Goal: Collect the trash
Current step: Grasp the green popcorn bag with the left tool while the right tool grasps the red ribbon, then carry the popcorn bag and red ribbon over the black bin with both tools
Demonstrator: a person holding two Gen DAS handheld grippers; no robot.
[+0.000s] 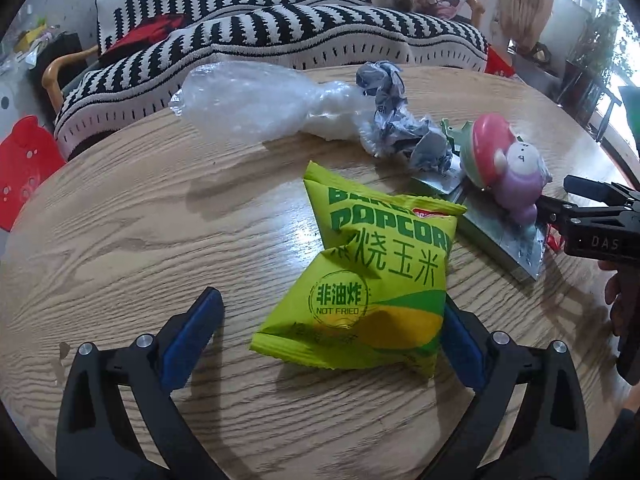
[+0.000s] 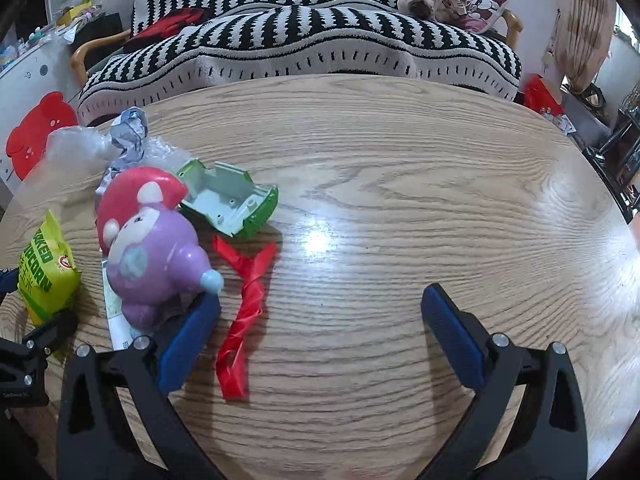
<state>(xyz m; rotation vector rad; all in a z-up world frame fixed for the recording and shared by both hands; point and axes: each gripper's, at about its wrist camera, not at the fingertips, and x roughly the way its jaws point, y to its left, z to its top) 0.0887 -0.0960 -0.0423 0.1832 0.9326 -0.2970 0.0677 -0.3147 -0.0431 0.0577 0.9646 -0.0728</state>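
My left gripper [image 1: 332, 340] has its jaws spread wide, and the green popcorn bag [image 1: 368, 276] lies between them on the wooden table [image 1: 160, 220], its right edge against the right pad. My right gripper [image 2: 320, 336] is spread wide too, nothing held; the twisted red wrapper [image 2: 244, 312] lies just inside its left finger. Just beside that finger sits a purple toy with a red cap [image 2: 148, 240] on a flat paper sheet [image 1: 504, 240]. Behind it I see a pale green plastic shell [image 2: 232, 200], then crumpled paper [image 1: 392, 112] and a clear plastic bag [image 1: 248, 100]. Farthest back is a black-and-white striped sofa [image 2: 320, 32].
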